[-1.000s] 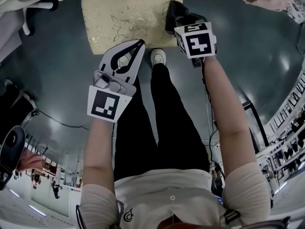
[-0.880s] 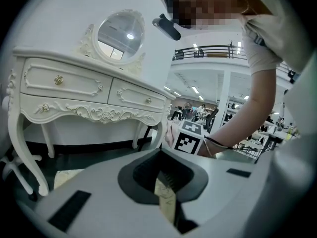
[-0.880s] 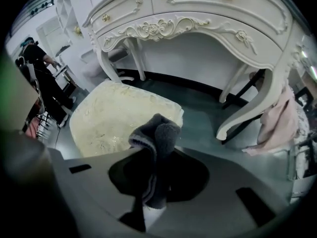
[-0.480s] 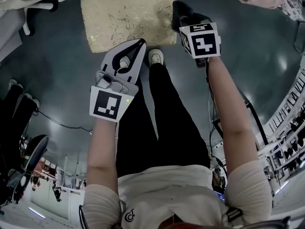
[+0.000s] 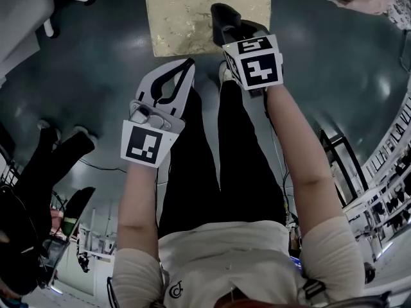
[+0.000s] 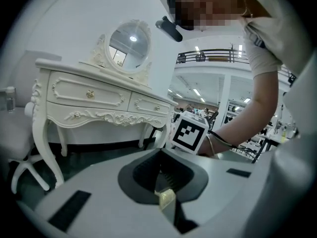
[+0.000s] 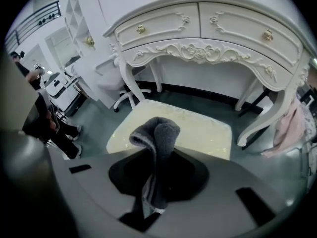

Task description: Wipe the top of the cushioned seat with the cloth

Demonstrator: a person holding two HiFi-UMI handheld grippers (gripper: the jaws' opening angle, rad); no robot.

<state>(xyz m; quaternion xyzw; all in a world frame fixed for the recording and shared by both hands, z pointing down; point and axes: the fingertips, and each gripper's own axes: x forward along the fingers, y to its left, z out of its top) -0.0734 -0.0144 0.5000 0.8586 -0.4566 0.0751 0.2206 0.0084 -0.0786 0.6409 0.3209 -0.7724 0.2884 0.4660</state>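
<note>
The cushioned seat (image 5: pixel 186 11) is a cream, gold-patterned square on the floor at the top of the head view; it also lies ahead in the right gripper view (image 7: pixel 208 133). A dark grey cloth (image 5: pixel 221 18) is folded and stands up from my right gripper (image 5: pixel 230 34), which is shut on it above the seat's near edge. In the right gripper view the cloth (image 7: pixel 159 133) is pinched between the jaws of the right gripper (image 7: pixel 151 197). My left gripper (image 5: pixel 186 66) hangs shut with nothing in it over the floor, short of the seat, and points toward the desk (image 6: pixel 166 200).
A white carved dressing table (image 7: pixel 208 29) stands behind the seat, with an oval mirror (image 6: pixel 128 46) on top. A white office chair (image 7: pixel 130 95) is left of it. Pink fabric (image 7: pixel 287 128) hangs at the right. Another person's legs (image 5: pixel 58 149) stand at the left.
The right gripper and cloth have moved from the seat's right edge to over its near middle. The left gripper has barely shifted. Another person's legs have come into view at the left.
</note>
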